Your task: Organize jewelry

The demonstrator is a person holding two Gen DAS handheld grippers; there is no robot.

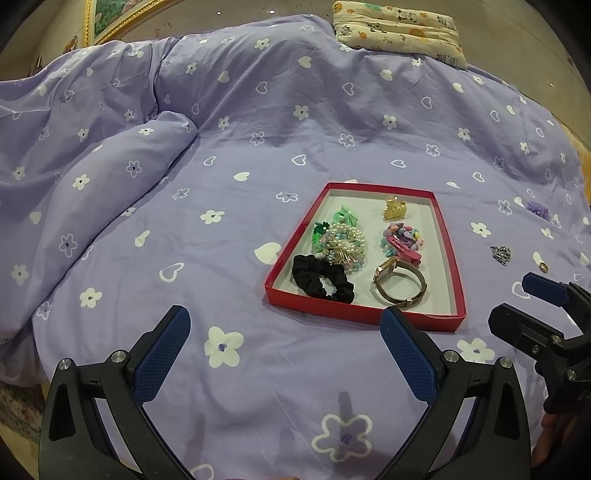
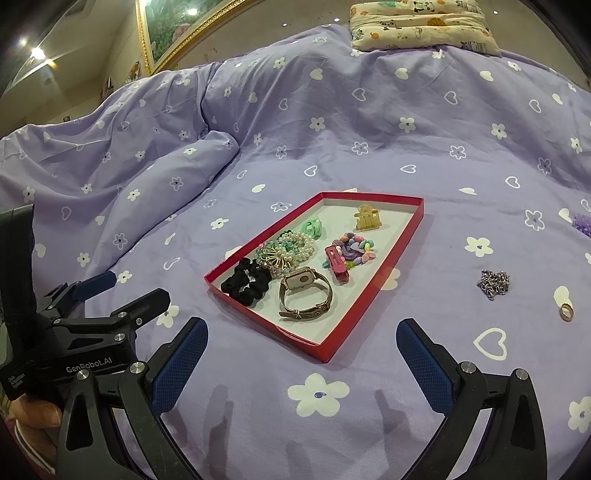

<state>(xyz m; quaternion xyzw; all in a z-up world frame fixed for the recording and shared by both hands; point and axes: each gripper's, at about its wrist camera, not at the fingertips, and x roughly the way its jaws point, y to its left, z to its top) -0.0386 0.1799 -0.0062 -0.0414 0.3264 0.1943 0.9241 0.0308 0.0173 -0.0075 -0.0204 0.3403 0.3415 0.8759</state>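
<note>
Where the purple bedspread (image 1: 258, 110) lay flat, held the left gripper (image 1: 286, 317) low over the cloth, fingers spread wide with nothing between them. Held the right gripper (image 2: 303, 326) just beside it, equally wide and empty. Found a shallow red tray (image 1: 365, 317) resting on the bedspread just ahead of both.

Inside the tray, at the near edge, saw a black scrunchie (image 1: 321, 282) and, to its right, a watch (image 1: 400, 284) lying on its side with the strap buckled into a loop. Behind the scrunchie, noted a heap of pearl bracelets (image 1: 347, 240) touching it, and a green hair tie (image 1: 345, 216) farther back. Behind the watch, made out a pink clip (image 1: 404, 249) lying on a cluster of coloured beads (image 1: 406, 232), then a yellow claw clip (image 1: 394, 210) alone near the far wall.

Outside the tray, off to its right on the bedspread, spotted a bunched silver chain (image 2: 493, 282), a small ring (image 2: 566, 312) nearer and farther right, and a purple flower piece (image 2: 583, 223) at the picture's edge. At the far end of the bed, saw a patterned pillow (image 1: 399, 29).
</note>
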